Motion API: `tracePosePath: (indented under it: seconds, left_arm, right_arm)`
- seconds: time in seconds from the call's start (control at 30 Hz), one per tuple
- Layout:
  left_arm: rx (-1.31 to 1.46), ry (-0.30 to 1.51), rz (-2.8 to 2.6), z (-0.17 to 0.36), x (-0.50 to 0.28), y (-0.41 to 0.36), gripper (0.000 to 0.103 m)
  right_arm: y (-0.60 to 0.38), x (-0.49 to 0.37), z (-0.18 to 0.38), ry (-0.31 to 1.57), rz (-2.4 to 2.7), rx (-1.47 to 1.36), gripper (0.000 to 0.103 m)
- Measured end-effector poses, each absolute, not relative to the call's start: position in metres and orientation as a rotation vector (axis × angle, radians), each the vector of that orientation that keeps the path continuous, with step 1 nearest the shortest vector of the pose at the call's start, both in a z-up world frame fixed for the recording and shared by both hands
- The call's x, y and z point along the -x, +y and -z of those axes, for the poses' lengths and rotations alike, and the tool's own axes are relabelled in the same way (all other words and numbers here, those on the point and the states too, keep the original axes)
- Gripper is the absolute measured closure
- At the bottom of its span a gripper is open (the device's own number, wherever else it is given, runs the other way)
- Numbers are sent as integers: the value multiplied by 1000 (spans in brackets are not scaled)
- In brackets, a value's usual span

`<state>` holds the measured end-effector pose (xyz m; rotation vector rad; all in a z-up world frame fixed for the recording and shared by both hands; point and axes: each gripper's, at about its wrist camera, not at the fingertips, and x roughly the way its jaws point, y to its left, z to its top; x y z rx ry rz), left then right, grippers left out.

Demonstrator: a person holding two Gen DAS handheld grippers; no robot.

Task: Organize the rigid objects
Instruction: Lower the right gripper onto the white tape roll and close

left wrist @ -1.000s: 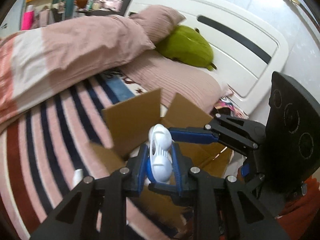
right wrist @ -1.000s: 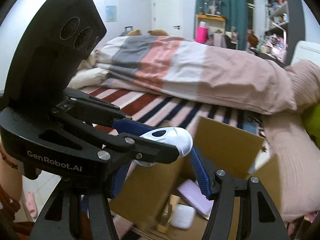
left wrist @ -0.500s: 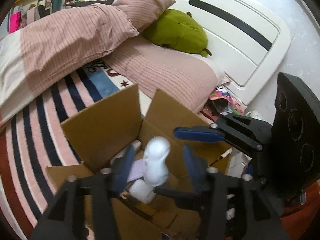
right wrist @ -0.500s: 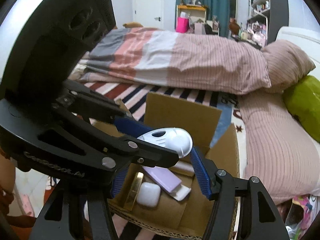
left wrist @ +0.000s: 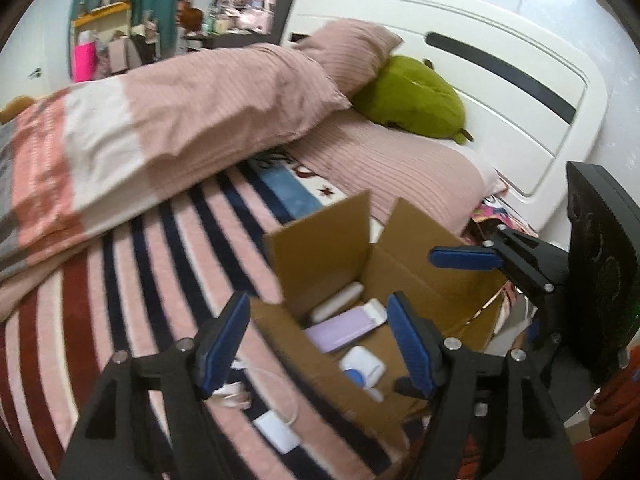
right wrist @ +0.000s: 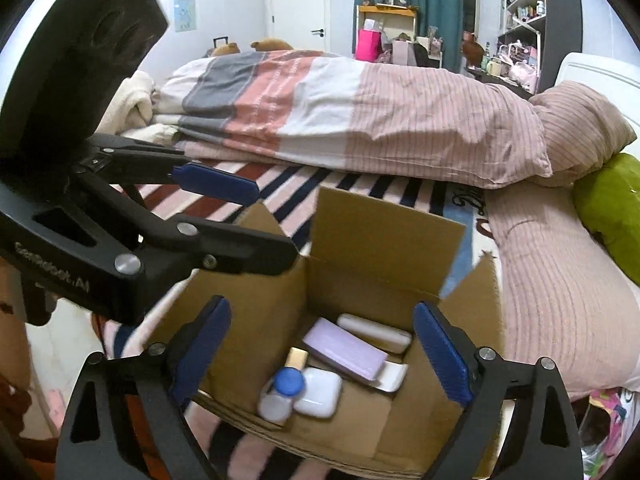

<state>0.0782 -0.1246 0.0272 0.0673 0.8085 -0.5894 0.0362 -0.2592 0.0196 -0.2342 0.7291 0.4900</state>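
Okay, I've got the bed (left wrist: 120,288) under an open cardboard box (right wrist: 384,240). Left hand-held gripper (left wrist: 318,334) is opening, nothing between its jaws; right hand-held gripper (right wrist: 322,354) is opening too, wide and empty, over the box. Inside lie a purple case (right wrist: 344,350), white earbud case (right wrist: 320,392) and blue-capped bottle (right wrist: 280,394), bottle touching earbud case.

Cardboard box (right wrist: 384,236): open, flaps up, on striped bedding.
Lilac case (right wrist: 344,350): flat inside, overlapping white bar (right wrist: 374,332).
White earbud case (right wrist: 320,392): beside blue-capped bottle (right wrist: 282,394), tipped over, near front wall.
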Motion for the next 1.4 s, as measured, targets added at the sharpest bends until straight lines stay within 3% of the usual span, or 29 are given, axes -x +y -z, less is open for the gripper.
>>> tracePosePath:
  seconds: [0.47,0.53,0.6,0.67,0.8,1.07,1.4]
  left_arm:
    - [65,720,360,-8,-41,9,34]
    - [86,729,325,5,-36,27,34]
    - [105,740,300,19,-33,41,34]
    - [120,753,284,32,-28,51,34]
    - [179,784,279,58,-19,68,34]
    - [223,816,266,82,-6,83,34]
    - [216,823,274,80,-10,78,34]
  right_arm:
    - [-156,-13,-30,693,-702,289,0]
    - [-138,-9,-23,695,-751,297,5]
    - [-117,-5,-11,709,-783,331,18]
    - [-101,-3,5,742,-801,367,25]
    - [-80,-10,44,819,-774,404,33]
    - [-87,-65,113,870,-460,464,33]
    - [-90,-69,125,940,-643,347,33]
